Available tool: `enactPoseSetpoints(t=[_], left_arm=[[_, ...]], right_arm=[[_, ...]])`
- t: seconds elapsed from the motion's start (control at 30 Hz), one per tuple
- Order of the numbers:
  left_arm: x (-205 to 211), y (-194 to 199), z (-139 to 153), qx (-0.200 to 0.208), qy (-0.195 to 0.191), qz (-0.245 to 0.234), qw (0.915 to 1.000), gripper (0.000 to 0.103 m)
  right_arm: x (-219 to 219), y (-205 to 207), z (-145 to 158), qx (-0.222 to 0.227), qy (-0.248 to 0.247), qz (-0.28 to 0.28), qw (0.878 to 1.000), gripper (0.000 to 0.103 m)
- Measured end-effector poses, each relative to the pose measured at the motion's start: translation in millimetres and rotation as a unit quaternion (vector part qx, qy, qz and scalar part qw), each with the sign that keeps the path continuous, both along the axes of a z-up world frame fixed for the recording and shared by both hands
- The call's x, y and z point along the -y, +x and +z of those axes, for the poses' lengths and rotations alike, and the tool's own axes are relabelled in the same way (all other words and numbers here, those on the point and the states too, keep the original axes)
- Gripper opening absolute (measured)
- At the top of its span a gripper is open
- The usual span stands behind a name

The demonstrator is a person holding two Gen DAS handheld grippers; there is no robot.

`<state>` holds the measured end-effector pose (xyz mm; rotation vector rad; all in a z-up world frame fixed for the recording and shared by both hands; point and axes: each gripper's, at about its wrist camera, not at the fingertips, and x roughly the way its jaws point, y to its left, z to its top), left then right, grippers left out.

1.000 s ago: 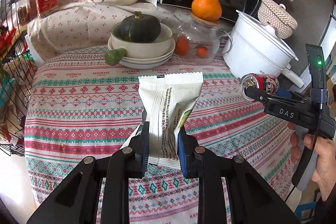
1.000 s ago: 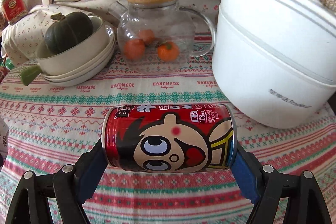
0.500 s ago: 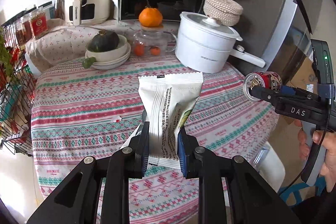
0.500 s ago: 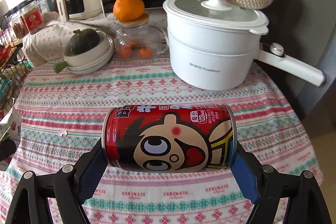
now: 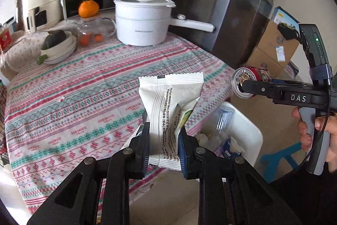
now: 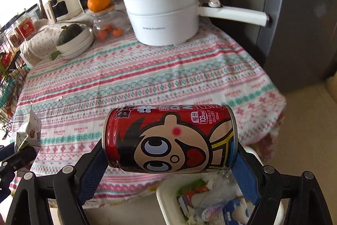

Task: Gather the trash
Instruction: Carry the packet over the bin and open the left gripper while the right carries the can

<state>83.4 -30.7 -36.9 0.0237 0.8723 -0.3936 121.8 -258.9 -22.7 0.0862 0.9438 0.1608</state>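
Left wrist view only: the person's hand (image 5: 316,136) on the right gripper's grey handle, the can's silver top end with pull tab, a cardboard box (image 5: 273,45) by the dark fridge. Right wrist view only: the can's printed side, and the bin contents close up, crumpled wrappers and paper.

White snack wrapper (image 5: 170,111): flat crinkly film, serrated top edge, back seam with printed text. Left gripper (image 5: 164,147) is narrowed onto its lower half, pads pinching both sides, wrapper standing upright above the table edge.

Red can (image 6: 170,138): glossy metal cylinder, cartoon face print, lying sideways. Right gripper (image 6: 170,163) is spread wide with blue pads pressed on the two ends, so the can is clamped lengthwise. It hangs off the table edge, above the white trash bin (image 6: 162,199) on the floor.

Table (image 6: 147,69): round, woven striped cloth in pink and teal. White enamel pot (image 6: 164,14) with long handle at the back, woven rope lidded basket behind it.
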Motion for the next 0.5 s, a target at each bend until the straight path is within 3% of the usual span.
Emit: enactPoseSetpoints(t=[0.17, 0.27, 0.5], left_arm=[[36.6, -0.3, -22.7, -0.035, 0.006, -0.043, 0.9984, 0.025], [57.4, 0.9, -34.7, -0.050, 0.013, -0.062, 0.9967, 0.025], [102.6, 8.3, -60.9, -0.083, 0.028, -0.092, 0.9919, 0.025]], right_arm=[[49.6, -11.7, -29.7, -0.065, 0.045, -0.047, 0.996, 0.089], [74.7, -16.0, -32.3, -0.078, 0.070, -0.065, 0.992, 0.089], [98.7, -28.6, -47.1, -0.103, -0.005, -0.083, 0.991, 0.089]])
